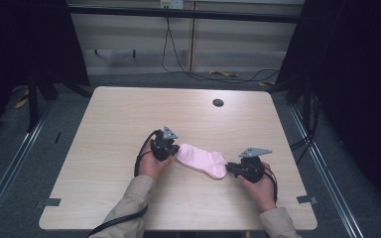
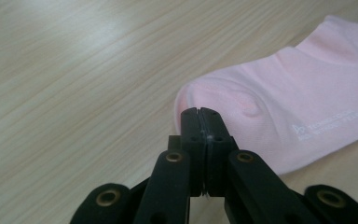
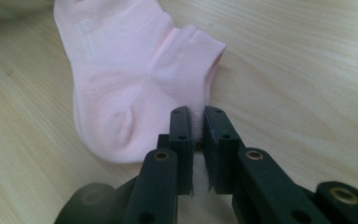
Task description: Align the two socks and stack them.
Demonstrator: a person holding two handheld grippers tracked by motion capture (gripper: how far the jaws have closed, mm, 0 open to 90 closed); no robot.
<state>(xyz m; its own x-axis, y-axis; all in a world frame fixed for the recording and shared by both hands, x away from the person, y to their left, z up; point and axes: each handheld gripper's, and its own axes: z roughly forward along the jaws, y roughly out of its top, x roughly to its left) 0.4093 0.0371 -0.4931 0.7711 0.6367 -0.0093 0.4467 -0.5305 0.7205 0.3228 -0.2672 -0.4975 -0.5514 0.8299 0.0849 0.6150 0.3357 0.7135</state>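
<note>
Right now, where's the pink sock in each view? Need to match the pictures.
High view: pink sock lies flat at table centre, between the left claw and the right claw.
Left gripper view: right half of the picture, its toe end at the closed jaws.
Right gripper view: upper left to centre, its cuff edge running down between the jaws.
Shared landmark: the white printed logo on the sock; light wood table.

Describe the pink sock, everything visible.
The pink sock is a short ankle sock of soft knit, with small white print on its side. It lies flat on the wooden table, toe toward the left tongs, which are shut on the toe tip. The right tongs pinch the cuff edge near the heel, fabric between them.
</note>
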